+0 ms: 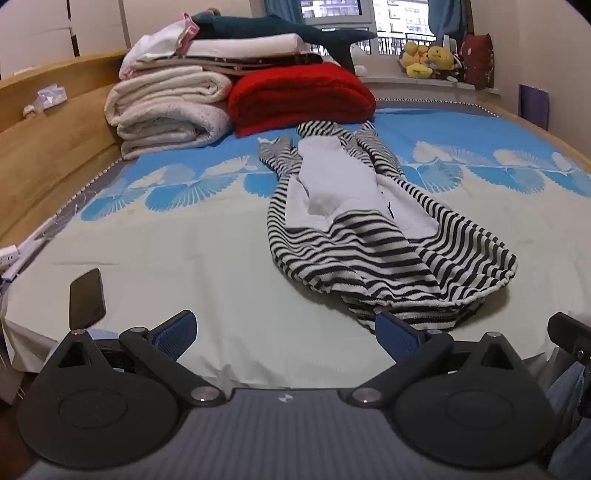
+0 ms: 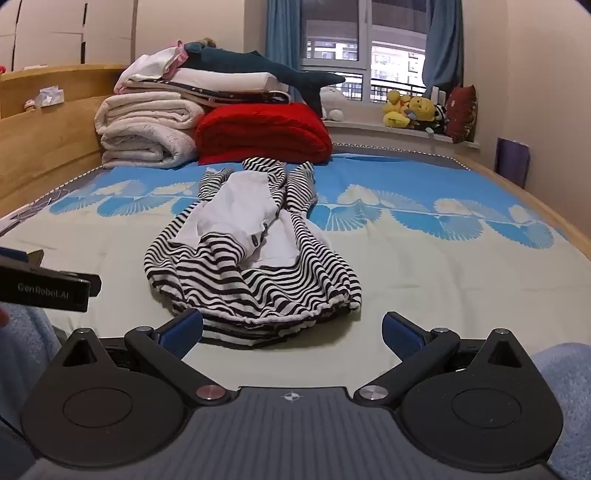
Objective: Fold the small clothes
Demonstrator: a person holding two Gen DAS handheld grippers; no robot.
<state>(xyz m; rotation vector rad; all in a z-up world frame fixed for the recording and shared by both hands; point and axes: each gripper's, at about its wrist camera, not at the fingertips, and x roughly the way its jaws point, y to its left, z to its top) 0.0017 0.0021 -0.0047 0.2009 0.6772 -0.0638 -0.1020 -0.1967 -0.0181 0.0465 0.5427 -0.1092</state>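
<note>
A small black-and-white striped garment point(image 1: 369, 236) with a white inner lining lies crumpled lengthwise on the bed, sleeves toward the far end. It also shows in the right wrist view point(image 2: 255, 266). My left gripper point(image 1: 286, 334) is open and empty, low over the near edge of the bed, with the garment's hem just beyond its right finger. My right gripper point(image 2: 293, 330) is open and empty, with the garment's hem between and just beyond its fingers. The left gripper's body point(image 2: 44, 291) shows at the left edge of the right wrist view.
Folded white blankets point(image 1: 166, 110), a red blanket point(image 1: 299, 96) and a plush shark point(image 1: 280, 33) are stacked at the bed's far end. A dark phone point(image 1: 86, 297) lies near the left edge. A wooden headboard point(image 1: 44, 147) runs along the left. Plush toys point(image 2: 410, 110) sit on the windowsill.
</note>
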